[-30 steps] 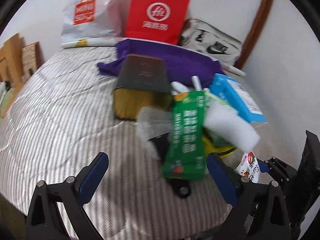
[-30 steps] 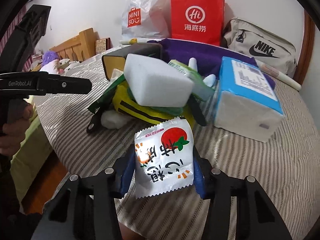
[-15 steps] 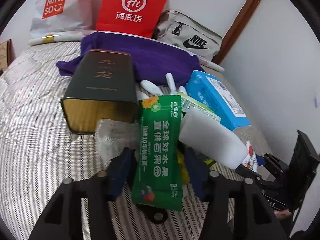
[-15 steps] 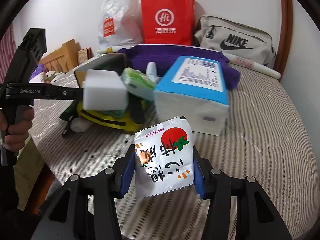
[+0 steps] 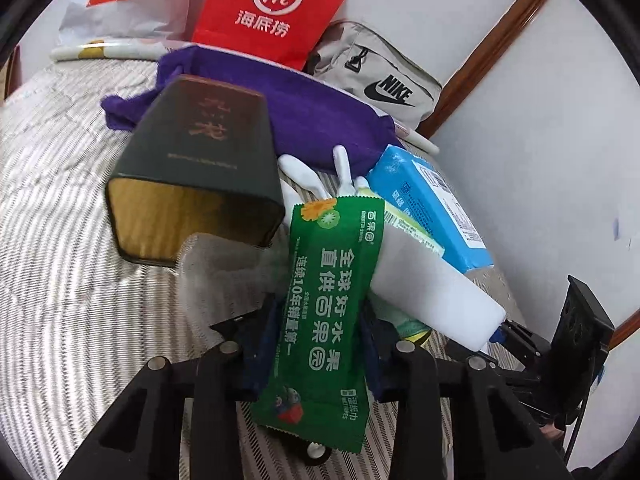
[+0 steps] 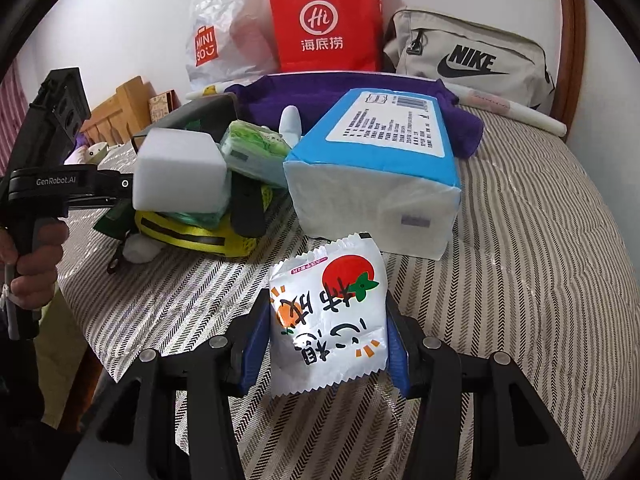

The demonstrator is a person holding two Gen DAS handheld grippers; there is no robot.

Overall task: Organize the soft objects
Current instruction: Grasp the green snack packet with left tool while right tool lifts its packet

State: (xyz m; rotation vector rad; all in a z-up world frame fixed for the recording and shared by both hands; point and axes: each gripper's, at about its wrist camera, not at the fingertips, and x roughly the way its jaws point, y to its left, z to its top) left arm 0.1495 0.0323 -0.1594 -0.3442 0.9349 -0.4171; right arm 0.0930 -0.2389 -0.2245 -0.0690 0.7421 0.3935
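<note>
Two tools are over the striped bed (image 6: pixel 520 240), each clamped on a flat packet. The left tool (image 5: pixel 320 344) has its blue pads pressed against the sides of a long green wet-wipes packet (image 5: pixel 328 312), which stands up between them and hangs past them below. The right tool (image 6: pixel 326 332) grips a white snack packet (image 6: pixel 328 316) printed with a red tomato, held just above the bedspread near the edge of the bed.

Behind the green packet lies a heap of things. A white foam block (image 6: pixel 180 172) rests on top of a yellow and black strap bag (image 6: pixel 192 236), with a small green tissue pack (image 6: pixel 252 152) just beside it. A blue and white tissue pack (image 6: pixel 376 168) sits right of the heap, just behind the snack packet. A dark box (image 5: pixel 196 172) with a gold open end lies on its side to the left, and a crumpled clear plastic wrapper (image 5: pixel 216 260) lies in front of it. White plush ears (image 5: pixel 344 164) poke up between the box and the blue pack.

Further back a purple cloth (image 5: pixel 312 116) is spread across the bed, and against the wall stand a red paper bag (image 6: pixel 324 20), a white Miniso bag (image 6: pixel 224 28) and a beige Nike bag (image 6: pixel 472 60).
</note>
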